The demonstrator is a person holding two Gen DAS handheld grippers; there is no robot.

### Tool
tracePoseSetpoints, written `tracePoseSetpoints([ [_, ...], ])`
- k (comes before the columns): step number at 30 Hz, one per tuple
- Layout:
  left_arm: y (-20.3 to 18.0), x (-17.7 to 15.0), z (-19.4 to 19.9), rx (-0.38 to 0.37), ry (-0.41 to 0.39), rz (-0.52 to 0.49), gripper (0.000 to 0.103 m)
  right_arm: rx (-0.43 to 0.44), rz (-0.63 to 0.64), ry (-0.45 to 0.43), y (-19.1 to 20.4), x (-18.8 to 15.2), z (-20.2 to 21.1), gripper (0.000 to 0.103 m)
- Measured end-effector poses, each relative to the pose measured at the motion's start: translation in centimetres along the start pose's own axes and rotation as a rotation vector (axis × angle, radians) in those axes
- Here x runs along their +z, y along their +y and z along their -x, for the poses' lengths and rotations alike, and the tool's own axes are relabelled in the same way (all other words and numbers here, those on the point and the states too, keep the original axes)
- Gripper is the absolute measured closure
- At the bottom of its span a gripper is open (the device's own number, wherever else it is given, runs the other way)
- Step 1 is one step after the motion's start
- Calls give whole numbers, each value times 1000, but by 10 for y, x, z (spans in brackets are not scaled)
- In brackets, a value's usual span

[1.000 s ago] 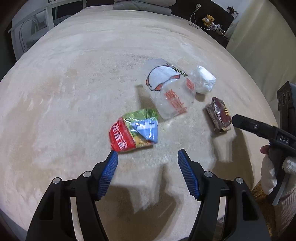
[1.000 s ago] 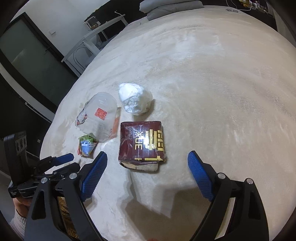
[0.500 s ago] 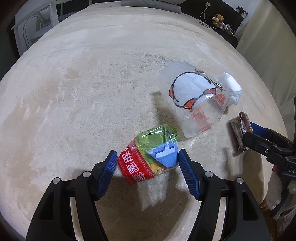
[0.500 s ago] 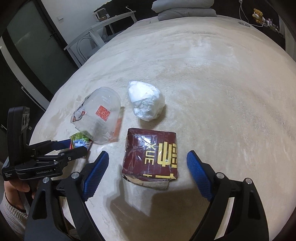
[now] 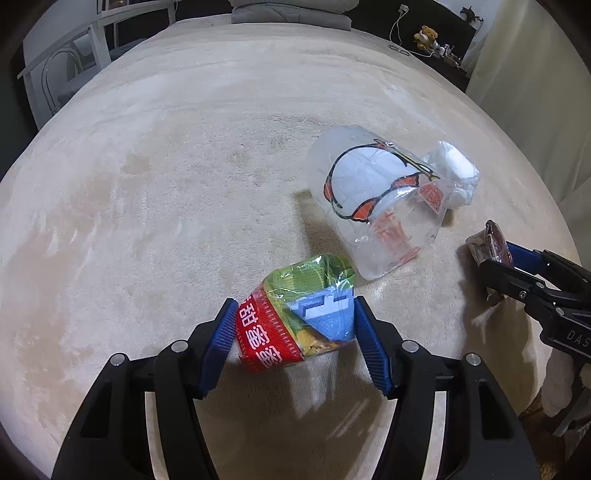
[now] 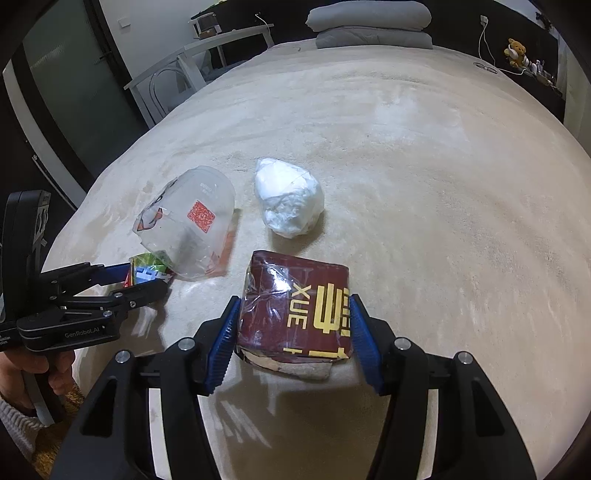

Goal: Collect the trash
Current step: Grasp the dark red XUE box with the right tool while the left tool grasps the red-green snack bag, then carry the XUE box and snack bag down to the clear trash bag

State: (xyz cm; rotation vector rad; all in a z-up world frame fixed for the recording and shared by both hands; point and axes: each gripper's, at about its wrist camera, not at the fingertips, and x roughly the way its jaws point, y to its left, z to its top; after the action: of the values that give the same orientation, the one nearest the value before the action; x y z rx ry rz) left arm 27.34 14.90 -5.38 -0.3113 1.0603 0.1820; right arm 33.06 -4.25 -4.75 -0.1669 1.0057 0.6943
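On the beige bed cover lie several pieces of trash. My left gripper is shut on a red and green snack wrapper, its blue pads pressing both sides; the wrapper also shows in the right wrist view. My right gripper is shut on a maroon packet with gold letters, pads against its two sides; its edge shows in the left wrist view. A clear plastic bag with orange print and a crumpled white bag lie just beyond.
The bed cover stretches far and right. Folded grey bedding lies at the head. A white desk and chair stand on the left, a dark shelf with a teddy bear at the back right.
Both grippers moved forward over their items and closed: the left onto the snack wrapper, the right onto the maroon packet. The other bags have not moved.
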Motion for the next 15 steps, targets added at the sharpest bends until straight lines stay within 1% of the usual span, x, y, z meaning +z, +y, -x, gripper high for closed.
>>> tracePoseSetpoints([
  [9, -7, -14, 29, -12, -41, 2, 42, 8, -23, -31, 2, -13, 29, 46],
  [12, -8, -24, 43, -22, -55, 12, 42, 17, -46, -43, 3, -20, 42, 46],
  [15, -17, -34, 55, -36, -68, 11, 42, 29, -65, -52, 5, -27, 55, 46],
])
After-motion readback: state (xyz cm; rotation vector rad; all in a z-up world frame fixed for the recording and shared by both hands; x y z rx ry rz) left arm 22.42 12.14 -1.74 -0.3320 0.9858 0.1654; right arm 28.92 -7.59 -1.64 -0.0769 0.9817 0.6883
